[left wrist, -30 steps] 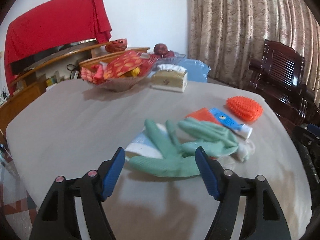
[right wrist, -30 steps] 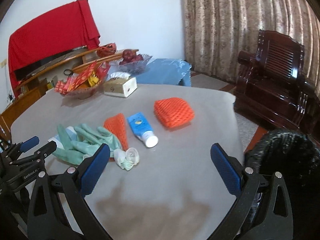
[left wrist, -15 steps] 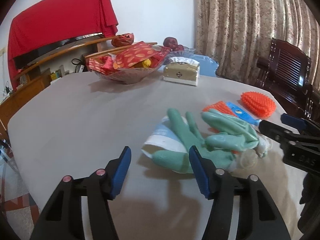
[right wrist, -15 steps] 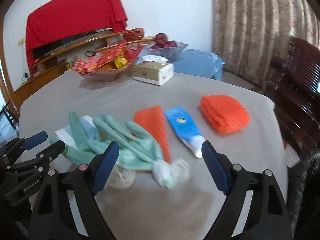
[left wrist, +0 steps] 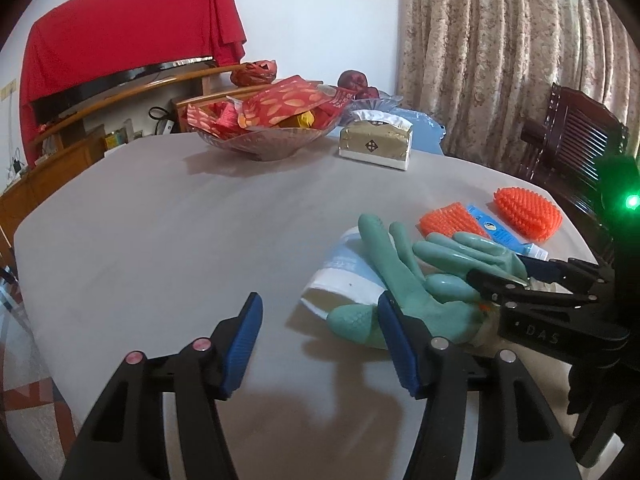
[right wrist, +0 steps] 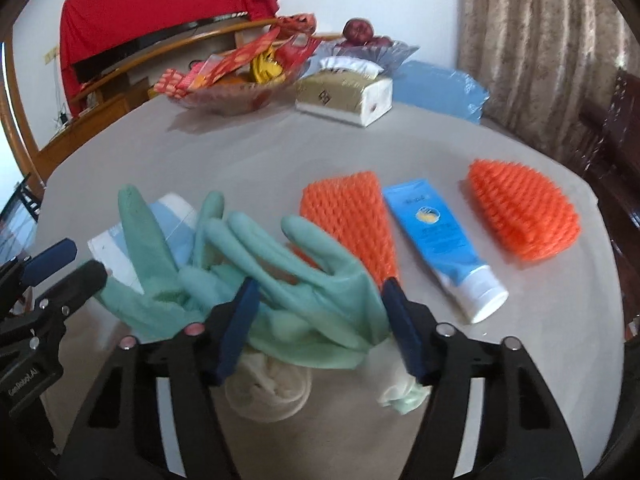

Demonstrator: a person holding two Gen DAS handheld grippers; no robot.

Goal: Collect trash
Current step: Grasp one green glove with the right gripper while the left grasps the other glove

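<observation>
A pair of green rubber gloves (right wrist: 280, 264) lies on the grey table (left wrist: 160, 220) over a white and blue packet (left wrist: 340, 276). My right gripper (right wrist: 316, 320) is open, its jaws on either side of the nearer glove's cuff. Two orange foam nets (right wrist: 348, 216) (right wrist: 524, 216) and a blue tube (right wrist: 440, 240) lie to the right. My left gripper (left wrist: 320, 340) is open and empty, just left of the gloves (left wrist: 404, 280). The right gripper (left wrist: 532, 276) shows in the left wrist view, over the gloves.
A glass bowl of red snack packets (left wrist: 264, 120) and a tissue box (left wrist: 376, 144) stand at the table's far side. A dark wooden chair (left wrist: 572, 140) and a curtain (left wrist: 500, 48) are on the right. A white crumpled wad (right wrist: 268, 384) lies under my right gripper.
My right gripper has moved left and forward over the gloves and its jaws have narrowed. My left gripper has shifted left, off the gloves.
</observation>
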